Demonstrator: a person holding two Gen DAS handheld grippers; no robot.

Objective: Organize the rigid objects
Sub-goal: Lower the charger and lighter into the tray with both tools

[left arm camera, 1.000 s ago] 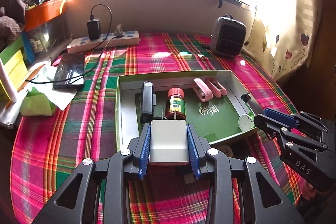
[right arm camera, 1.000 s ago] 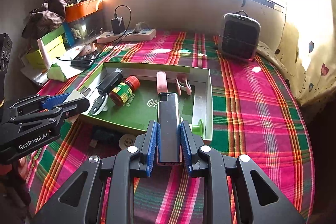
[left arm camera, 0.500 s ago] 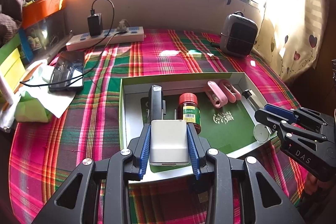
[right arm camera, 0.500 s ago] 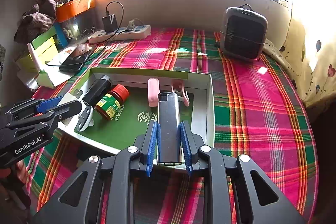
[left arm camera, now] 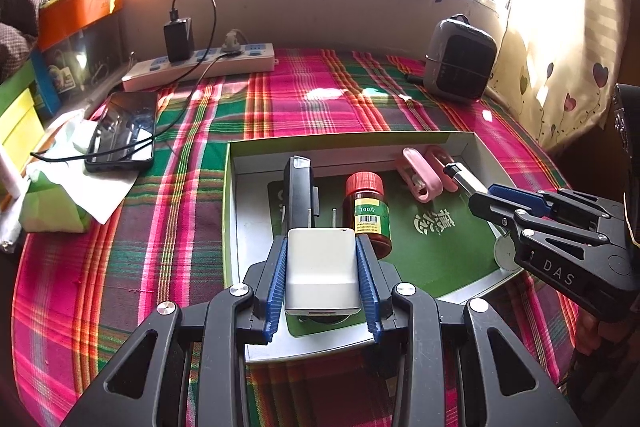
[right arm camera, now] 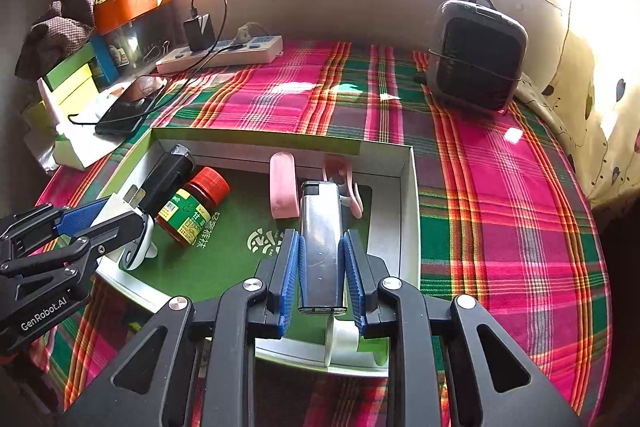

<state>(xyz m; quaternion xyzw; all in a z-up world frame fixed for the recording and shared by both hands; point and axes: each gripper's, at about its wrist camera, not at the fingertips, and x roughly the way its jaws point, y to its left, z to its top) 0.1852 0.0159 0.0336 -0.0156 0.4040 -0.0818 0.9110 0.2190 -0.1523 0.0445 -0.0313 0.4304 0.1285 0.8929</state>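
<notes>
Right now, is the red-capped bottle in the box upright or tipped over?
Tipped over: the red-capped bottle lies on its side on the green floor of the box, cap toward the back wall.

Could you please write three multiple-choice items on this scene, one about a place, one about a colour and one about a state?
1. Where does the small brown glass bottle lie?
A. Inside the shallow green-floored cardboard box
B. On the white power strip
C. Beside the grey fan heater

2. What colour is the bottle's screw cap?
A. Blue
B. Red
C. White

3. What is the state of the left gripper?
A. Wide open and empty
B. Shut on a pink clip
C. Shut on the white square plug adapter

Answers: 1 A, the bottle lies on its side on the box's green floor; 2 B, the cap shows red in both wrist views; 3 C, the blue pads press both sides of the white adapter.
</notes>
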